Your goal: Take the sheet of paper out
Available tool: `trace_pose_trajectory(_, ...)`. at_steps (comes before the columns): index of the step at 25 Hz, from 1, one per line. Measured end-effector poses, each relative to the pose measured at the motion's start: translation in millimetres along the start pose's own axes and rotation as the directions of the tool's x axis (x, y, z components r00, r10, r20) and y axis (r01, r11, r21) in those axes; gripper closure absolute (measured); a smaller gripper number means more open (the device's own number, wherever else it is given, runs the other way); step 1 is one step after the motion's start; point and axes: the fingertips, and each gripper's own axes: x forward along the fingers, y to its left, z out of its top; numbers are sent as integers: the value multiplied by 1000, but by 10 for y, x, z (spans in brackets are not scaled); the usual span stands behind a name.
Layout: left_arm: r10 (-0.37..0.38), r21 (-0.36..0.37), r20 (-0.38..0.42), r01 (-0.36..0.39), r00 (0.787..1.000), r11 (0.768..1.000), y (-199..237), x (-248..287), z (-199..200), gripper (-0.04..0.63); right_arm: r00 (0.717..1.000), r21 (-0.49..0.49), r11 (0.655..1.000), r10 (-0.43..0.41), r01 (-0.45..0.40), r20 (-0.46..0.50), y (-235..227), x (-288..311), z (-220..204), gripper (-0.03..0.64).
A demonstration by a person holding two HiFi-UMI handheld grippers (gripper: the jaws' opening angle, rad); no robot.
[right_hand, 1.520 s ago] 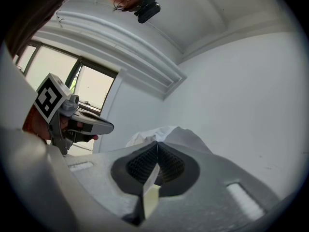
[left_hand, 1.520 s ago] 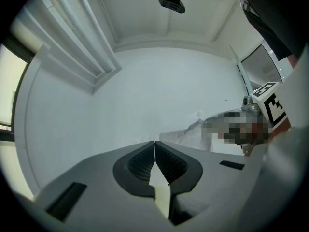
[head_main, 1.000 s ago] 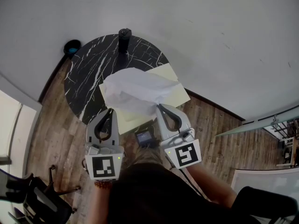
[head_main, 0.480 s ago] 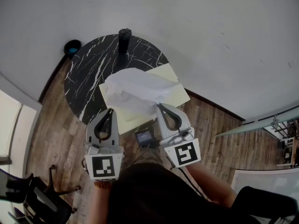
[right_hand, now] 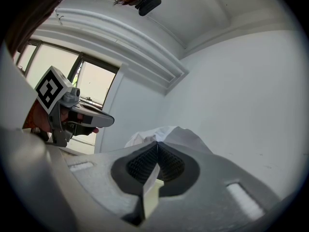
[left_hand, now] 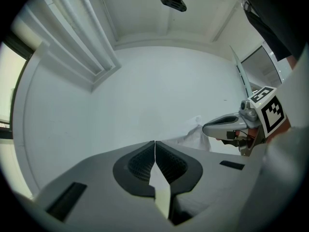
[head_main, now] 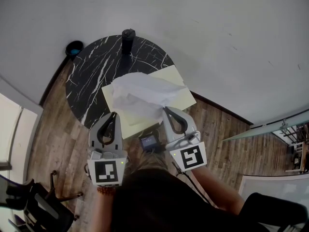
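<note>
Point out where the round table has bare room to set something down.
Free: the table's left and far marble, bordered by the dark cylinder and the yellow folder. Crowded: the near right edge, under the folder and white paper.

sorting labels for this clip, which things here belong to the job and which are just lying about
Job in hand:
white sheet of paper
yellow folder under it
left gripper, shut on the folder
right gripper, shut on the sheet

Lying about:
black cylinder
marble table
small dark device
</note>
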Motion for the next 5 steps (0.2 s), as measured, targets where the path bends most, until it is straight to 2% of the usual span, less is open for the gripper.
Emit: trace_pose_trajectory(5,0,4,-8,0,1000,1000,23,10,-35,591,1000,-7,1000,2,-2,-11,-9,32,-47,621)
